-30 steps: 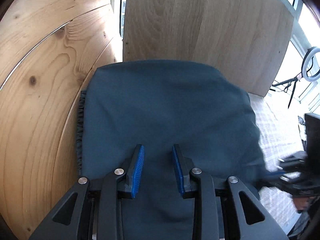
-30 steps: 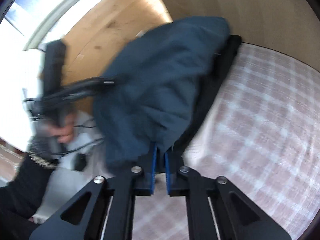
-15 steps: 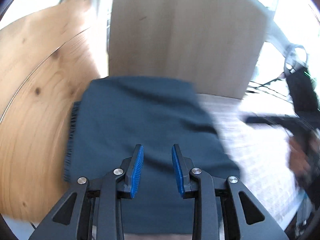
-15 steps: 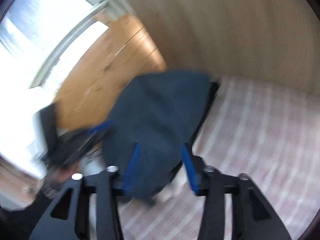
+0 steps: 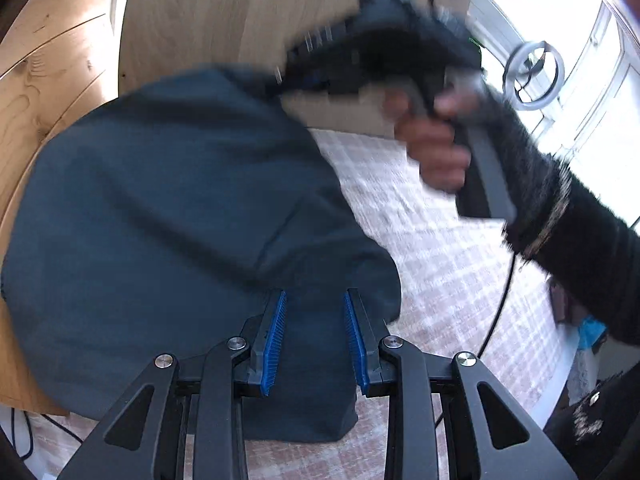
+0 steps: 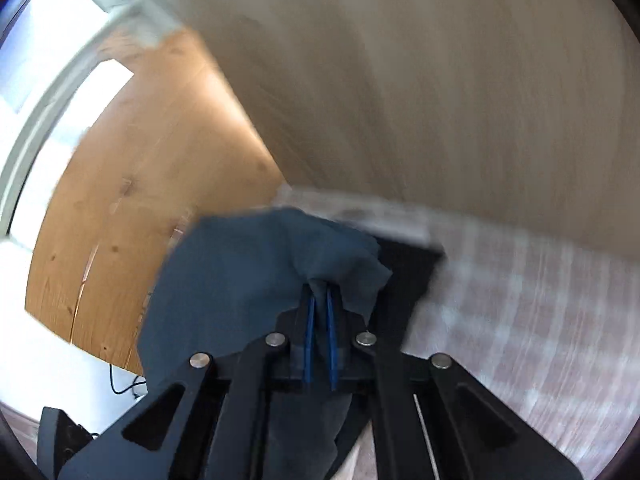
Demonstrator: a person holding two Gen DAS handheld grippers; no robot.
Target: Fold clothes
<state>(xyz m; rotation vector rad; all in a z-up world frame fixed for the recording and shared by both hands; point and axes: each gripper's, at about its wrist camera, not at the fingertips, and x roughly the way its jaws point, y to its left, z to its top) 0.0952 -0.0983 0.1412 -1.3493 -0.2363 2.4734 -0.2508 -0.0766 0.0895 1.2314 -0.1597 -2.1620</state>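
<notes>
The dark blue garment (image 5: 168,216) is found on the checked bed cover (image 5: 440,248), in the corner where the pale wood board (image 5: 240,12) and the orange wood panel (image 5: 44,84) meet. Half a second ago it was lying flat and was being let go. Now its far edge, the one nearest the pale board, has been picked up again. A bunch of the cloth is clamped between the blue pads of the right tongs (image 6: 319,312), and the pads are squeezed close together on it. A second ago the cloth was also being gripped by these tongs, then it was dropped, and now it has been caught once more.

The left tongs (image 5: 314,336) are kept apart, with nothing between the pads. They are held over the near edge of the garment, the edge farthest from the pale board. Whether the cloth is touched by them cannot be told.

The hand (image 5: 436,152) with the right tongs has been swung in above the garment, near the pale board. The view is blurred by this quick move.

It looks like another fold is being started. The far edge would probably be brought toward the near edge. The garment is not yet folded small.
</notes>
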